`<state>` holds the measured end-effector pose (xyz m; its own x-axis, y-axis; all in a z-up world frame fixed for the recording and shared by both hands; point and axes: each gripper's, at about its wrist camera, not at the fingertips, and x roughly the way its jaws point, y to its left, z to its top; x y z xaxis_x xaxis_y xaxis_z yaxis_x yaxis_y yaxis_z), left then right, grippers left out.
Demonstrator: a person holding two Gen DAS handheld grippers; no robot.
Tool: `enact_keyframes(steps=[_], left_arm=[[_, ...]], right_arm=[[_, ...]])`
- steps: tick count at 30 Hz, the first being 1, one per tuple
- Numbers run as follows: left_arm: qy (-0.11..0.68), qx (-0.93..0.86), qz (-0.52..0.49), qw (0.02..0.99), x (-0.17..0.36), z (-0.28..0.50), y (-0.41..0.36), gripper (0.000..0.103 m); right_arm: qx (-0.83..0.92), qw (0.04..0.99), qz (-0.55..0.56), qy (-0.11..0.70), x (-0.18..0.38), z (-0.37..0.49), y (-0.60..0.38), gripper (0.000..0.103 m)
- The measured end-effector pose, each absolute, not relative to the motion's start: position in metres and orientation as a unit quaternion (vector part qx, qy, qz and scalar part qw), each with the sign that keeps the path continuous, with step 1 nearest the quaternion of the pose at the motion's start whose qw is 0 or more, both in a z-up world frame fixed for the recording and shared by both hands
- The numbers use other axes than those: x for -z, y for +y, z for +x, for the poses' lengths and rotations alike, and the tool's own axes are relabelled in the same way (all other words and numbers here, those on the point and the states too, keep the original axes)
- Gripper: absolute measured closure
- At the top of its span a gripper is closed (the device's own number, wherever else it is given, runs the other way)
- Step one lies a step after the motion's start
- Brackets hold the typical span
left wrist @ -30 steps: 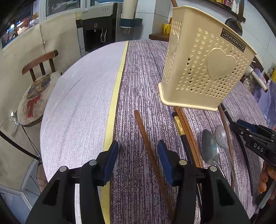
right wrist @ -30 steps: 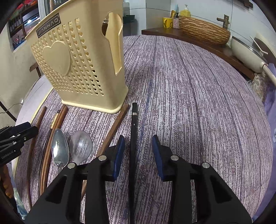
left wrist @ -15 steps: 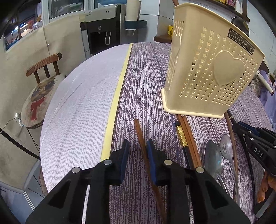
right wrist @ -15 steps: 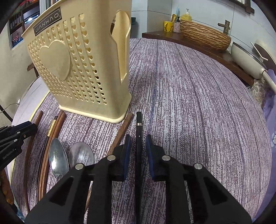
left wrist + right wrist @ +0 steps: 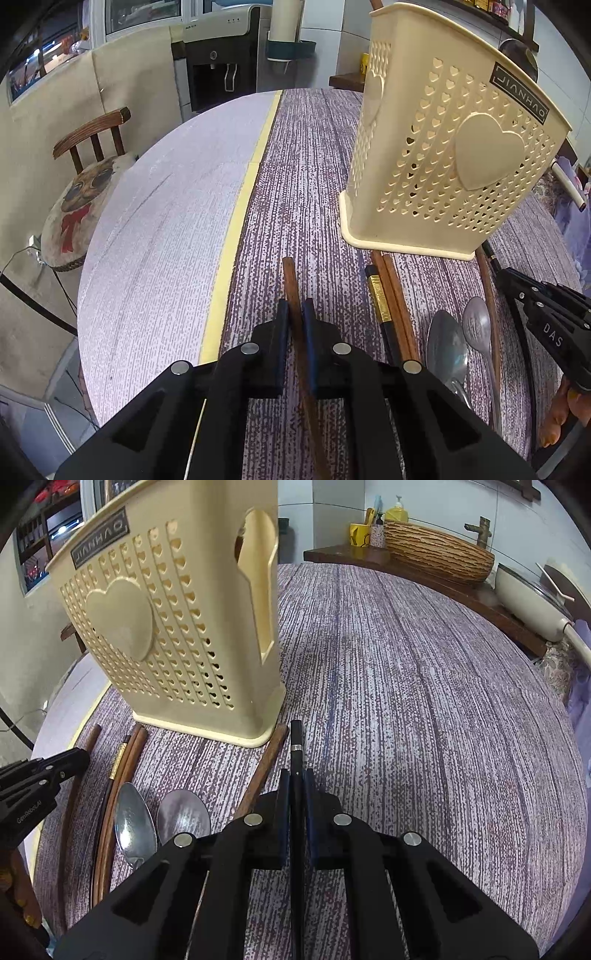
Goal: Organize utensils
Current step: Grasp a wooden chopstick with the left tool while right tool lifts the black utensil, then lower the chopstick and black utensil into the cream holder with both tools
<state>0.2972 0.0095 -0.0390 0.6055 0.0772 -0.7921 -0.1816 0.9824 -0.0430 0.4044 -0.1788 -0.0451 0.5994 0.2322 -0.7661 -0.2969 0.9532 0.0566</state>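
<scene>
In the left wrist view, the left gripper (image 5: 294, 325) has just been closing, and its blue pads now clamp a brown wooden chopstick (image 5: 290, 280) that lies on the purple tablecloth (image 5: 306, 177). The stick's far tip pokes out just past the pads, pointing toward the cream utensil holder (image 5: 443, 158), which stands upright to the far right. Right of the grip lie a black gold-banded chopstick (image 5: 377, 295) touching a pair of brown ones (image 5: 393, 291), then two metal spoons (image 5: 461, 343); the right gripper shows at the right edge.

In the right wrist view, the right gripper (image 5: 295, 805) has likewise just been closing and is clamped on a black chopstick with a silver band (image 5: 295, 738). Another brown chopstick (image 5: 271, 757) lies just left of it, its far end touching the holder's base. The spoons and remaining sticks rest near left, beside the left gripper.

The risks I see: both sticks are gripped near their far ends, so the long trailing part may swing or pivot in the pads once lifted. The holder looks light and tall; a stick striking its rim or wall instead of entering the top could tip or shove it. The brown neighbour could be dragged along if the black one is lifted at a slant.
</scene>
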Motion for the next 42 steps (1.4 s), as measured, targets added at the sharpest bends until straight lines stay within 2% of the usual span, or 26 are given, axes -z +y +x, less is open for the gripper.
enact_keyframes(steps=[13, 29, 42], left_arm=[[0.427, -0.058, -0.071, 0.900, 0.030, 0.296, 0.012, 0.095], [0.306, -0.011, -0.084, 0.948, -0.063, 0.258, 0.008, 0.095], [0.262, 0.014, -0.085, 0.961, -0.097, 0.240, 0.014, 0.095]], right_arm=[[-0.152, 0.906, -0.014, 0.395, 0.024, 0.389, -0.194, 0.095], [-0.185, 0.933, 0.036, 0.307, -0.059, 0.340, -0.218, 0.095], [-0.199, 0.941, 0.042, 0.271, -0.101, 0.310, -0.230, 0.095]])
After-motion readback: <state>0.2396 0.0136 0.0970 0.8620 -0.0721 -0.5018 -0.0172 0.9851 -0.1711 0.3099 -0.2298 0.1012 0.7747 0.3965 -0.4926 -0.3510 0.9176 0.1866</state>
